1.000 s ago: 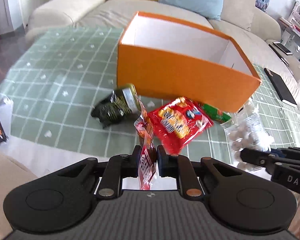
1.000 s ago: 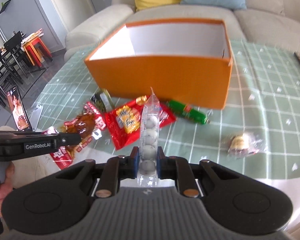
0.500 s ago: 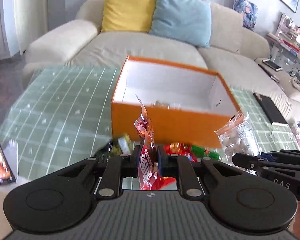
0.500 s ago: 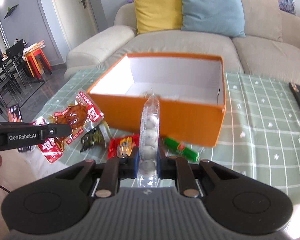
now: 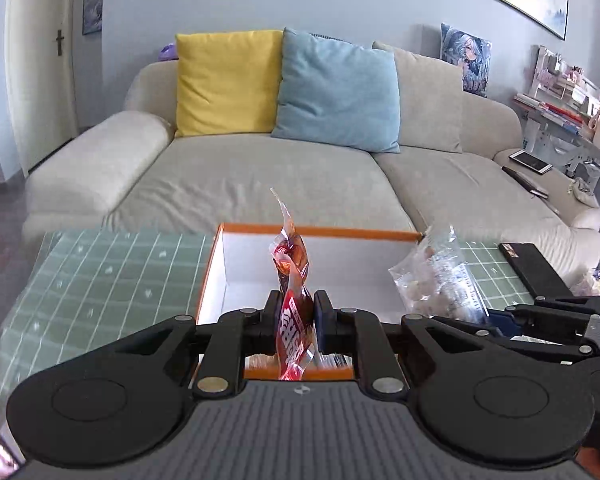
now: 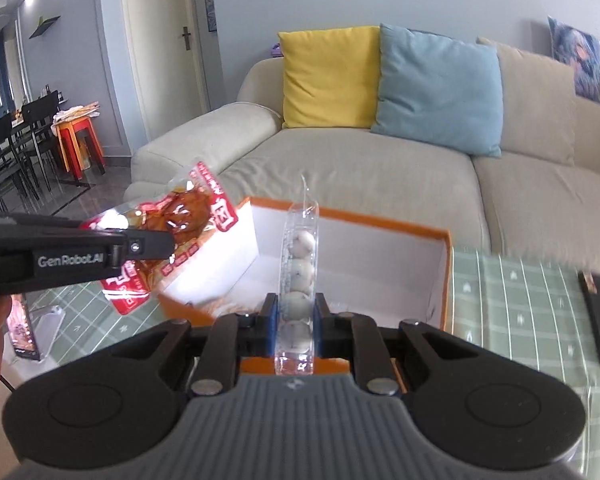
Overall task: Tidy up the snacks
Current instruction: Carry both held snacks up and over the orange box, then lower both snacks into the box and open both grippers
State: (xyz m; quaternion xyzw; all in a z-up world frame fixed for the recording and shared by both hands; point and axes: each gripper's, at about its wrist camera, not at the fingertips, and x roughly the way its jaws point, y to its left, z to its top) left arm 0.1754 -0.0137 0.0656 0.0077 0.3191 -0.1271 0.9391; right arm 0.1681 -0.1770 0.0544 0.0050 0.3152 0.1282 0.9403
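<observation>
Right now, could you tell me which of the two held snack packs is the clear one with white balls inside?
The clear pack in the right hand-held gripper: a see-through sleeve stacked with white balls. The left hand-held gripper holds a red printed pack instead.

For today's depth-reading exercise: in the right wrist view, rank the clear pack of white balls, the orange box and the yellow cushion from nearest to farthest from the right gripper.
1. Clear pack of white balls: clamped in the right gripper.
2. Orange box: just beyond, on the table.
3. Yellow cushion: far back, on the sofa.
</observation>
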